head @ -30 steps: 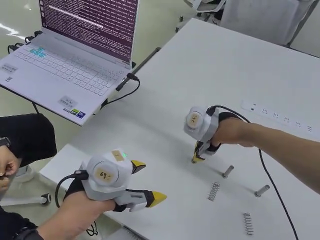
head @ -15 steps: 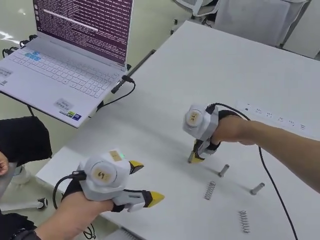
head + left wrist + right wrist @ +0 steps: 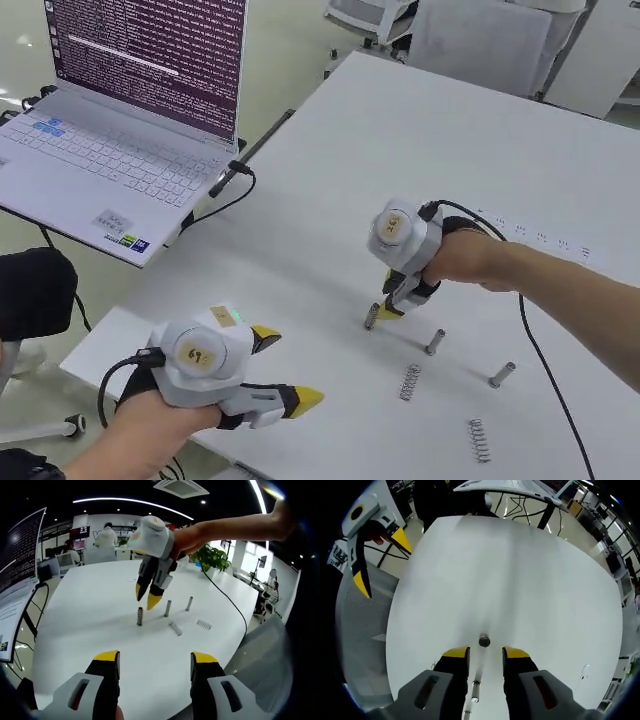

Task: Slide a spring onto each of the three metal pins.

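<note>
Head view: the right gripper [image 3: 384, 312] points down at the white table [image 3: 420, 150], its yellow tips just beside the first pin [image 3: 371, 317], which seems to carry a coil, though it is small here. Beyond that gripper's tips, toward the person's right, stand the middle pin [image 3: 434, 342] and the end pin [image 3: 501, 375], both bare. One loose spring [image 3: 409, 381] and a second loose spring [image 3: 477, 440] lie flat near them. The left gripper [image 3: 288, 372] hovers well apart from all of this, with a laptop [image 3: 110, 160] off to its left.

Left gripper view: the left gripper [image 3: 155, 657] has its jaws spread wide with nothing between them. Ahead, the right gripper [image 3: 144, 596] hangs just above the first pin [image 3: 140, 616].

Right gripper view: the right gripper [image 3: 485, 652] has a moderate gap and grips nothing; the first pin [image 3: 484, 641] shows end-on just past its tips. The left gripper [image 3: 375, 555] sits far off at the upper left.
</note>
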Available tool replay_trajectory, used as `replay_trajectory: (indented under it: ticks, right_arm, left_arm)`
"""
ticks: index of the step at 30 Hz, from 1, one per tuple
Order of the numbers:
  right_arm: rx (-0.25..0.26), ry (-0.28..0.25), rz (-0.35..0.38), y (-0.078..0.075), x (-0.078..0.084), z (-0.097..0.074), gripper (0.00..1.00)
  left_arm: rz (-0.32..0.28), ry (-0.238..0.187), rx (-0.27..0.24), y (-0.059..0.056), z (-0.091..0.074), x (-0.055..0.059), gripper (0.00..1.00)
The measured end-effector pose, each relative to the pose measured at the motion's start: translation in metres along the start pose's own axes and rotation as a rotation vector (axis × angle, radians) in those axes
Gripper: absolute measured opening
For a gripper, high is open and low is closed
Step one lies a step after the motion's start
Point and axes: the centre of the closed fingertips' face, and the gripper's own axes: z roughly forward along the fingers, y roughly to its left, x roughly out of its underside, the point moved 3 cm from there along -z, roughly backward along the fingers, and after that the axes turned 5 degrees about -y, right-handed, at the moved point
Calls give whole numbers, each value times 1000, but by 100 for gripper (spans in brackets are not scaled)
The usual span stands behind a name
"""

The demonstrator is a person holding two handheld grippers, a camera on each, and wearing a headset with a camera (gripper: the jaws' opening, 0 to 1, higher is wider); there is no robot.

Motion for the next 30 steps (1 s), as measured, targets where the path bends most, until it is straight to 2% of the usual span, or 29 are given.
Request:
replay_trajectory:
  ticks: [8, 15, 18, 25, 27, 30]
  right_arm:
    - [46, -115, 96, 7, -2, -12, 26]
    - [79, -179, 156, 14, 0, -20, 28]
    - [97, -223, 187, 16, -1, -24, 29]
    - [119, -262, 231, 26, 6, -32, 31]
    - [132, -306, 275, 29, 7, -36, 32]
    - [144, -347, 308, 34, 9, -42, 34]
  left_arm:
    - [-8, -8, 0, 0, -1, -2, 52]
    - [-7, -9, 4, -1, -1, -4, 52]
    - [-4, -11, 7, -2, -1, -6, 52]
    - [1, -10, 6, -2, -2, -9, 52]
    - [-1, -12, 4, -3, -3, -10, 52]
    - [-2, -13, 2, -2, -3, -11, 53]
